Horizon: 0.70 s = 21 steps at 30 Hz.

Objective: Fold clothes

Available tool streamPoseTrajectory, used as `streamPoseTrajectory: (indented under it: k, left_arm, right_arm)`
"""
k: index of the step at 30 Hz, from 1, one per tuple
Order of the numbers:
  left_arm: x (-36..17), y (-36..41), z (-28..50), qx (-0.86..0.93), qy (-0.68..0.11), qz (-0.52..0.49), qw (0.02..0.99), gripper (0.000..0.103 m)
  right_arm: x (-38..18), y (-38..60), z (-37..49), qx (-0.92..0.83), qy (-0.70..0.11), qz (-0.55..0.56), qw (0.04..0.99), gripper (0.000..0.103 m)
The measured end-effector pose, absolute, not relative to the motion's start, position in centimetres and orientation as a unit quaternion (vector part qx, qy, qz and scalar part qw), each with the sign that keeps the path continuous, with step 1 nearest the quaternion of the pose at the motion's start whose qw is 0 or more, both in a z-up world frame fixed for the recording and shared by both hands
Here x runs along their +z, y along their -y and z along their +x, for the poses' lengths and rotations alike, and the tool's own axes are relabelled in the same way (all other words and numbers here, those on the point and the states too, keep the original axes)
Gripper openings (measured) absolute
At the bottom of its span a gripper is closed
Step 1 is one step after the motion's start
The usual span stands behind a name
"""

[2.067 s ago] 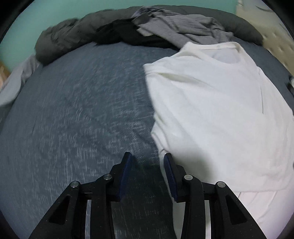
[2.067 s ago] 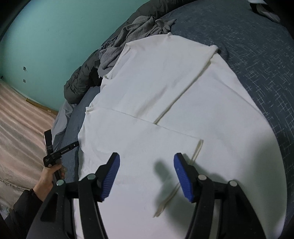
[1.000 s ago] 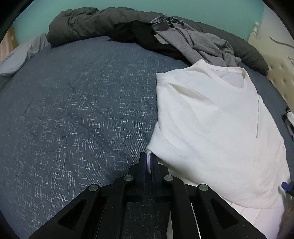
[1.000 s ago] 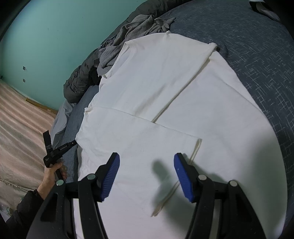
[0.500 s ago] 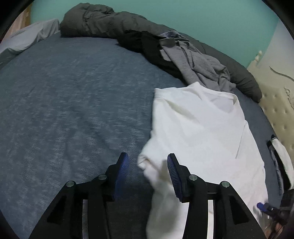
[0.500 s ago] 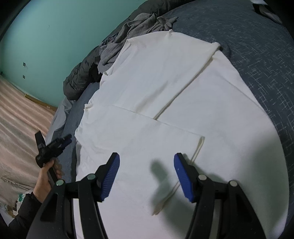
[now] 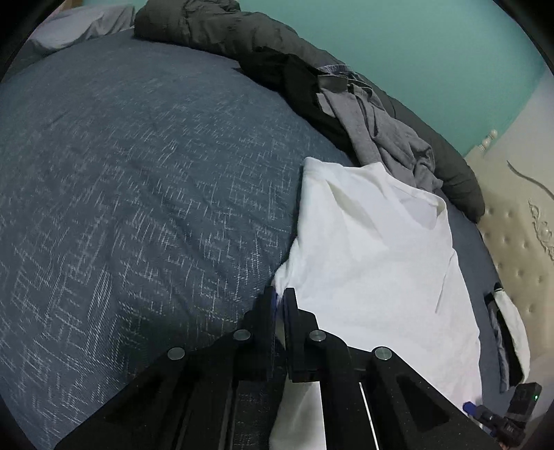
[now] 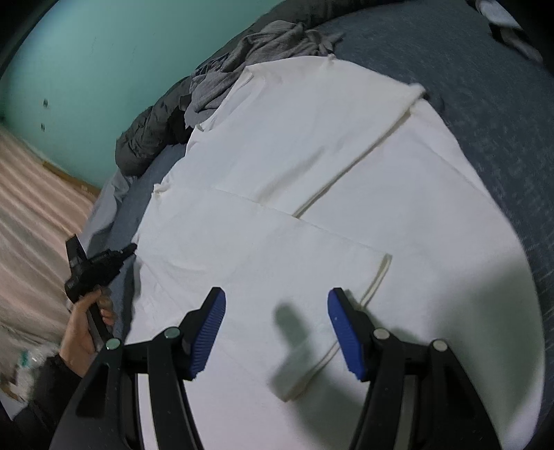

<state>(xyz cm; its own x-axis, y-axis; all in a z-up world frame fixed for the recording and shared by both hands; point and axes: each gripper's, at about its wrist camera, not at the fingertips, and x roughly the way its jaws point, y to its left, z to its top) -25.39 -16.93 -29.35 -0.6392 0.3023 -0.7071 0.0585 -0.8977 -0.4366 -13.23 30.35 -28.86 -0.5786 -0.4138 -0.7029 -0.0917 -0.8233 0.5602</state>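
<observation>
A white T-shirt (image 7: 374, 249) lies flat on the dark blue bedspread (image 7: 138, 194), its sides folded inward and its collar toward the far clothes pile. My left gripper (image 7: 279, 294) is at the shirt's left edge, jaws closing tight with a pinch of white fabric pressed between the pads. In the right wrist view the shirt (image 8: 311, 155) fills the middle, and the left gripper (image 8: 104, 261) shows at its left edge, held by a hand (image 8: 83, 332). My right gripper (image 8: 277, 313) hovers open over the shirt's lower part, with nothing between its blue pads.
A heap of grey clothes (image 7: 377, 138) and black clothes (image 7: 287, 76) and a dark rolled duvet (image 7: 214, 31) line the bed's far edge by the teal wall. A cream tufted headboard (image 7: 519, 235) stands right, with a small garment (image 7: 509, 322) beside it. Wooden floor (image 8: 31, 207) lies past the bed's left side.
My left gripper was shut, opened around the bunched shirt edge, and is now shut on it; it also rolled and shifted slightly. The right gripper has stayed put, open.
</observation>
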Motion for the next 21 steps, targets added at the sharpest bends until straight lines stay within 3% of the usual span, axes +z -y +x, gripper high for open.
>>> streamPoseTrajectory:
  k: [3,6,21]
  left_arm:
    - [-29.5,17.3,-25.0,0.879,0.226,-0.415,0.064,0.010]
    - [-29.1,17.6,-24.6,0.885,0.224,-0.403,0.059,0.027]
    - [-29.1,17.0,-25.9,0.889,0.203,-0.407,0.061,0.028]
  right_arm:
    - [-28.3,-30.1,-13.5,-0.846,0.270,0.451,0.094,0.062]
    - [-27.2,-29.6,-14.6,-0.850,0.250,0.453,0.097,0.062]
    - [-19.9,-14.9,-31.5,-0.846,0.029,0.488,0.213,0.062]
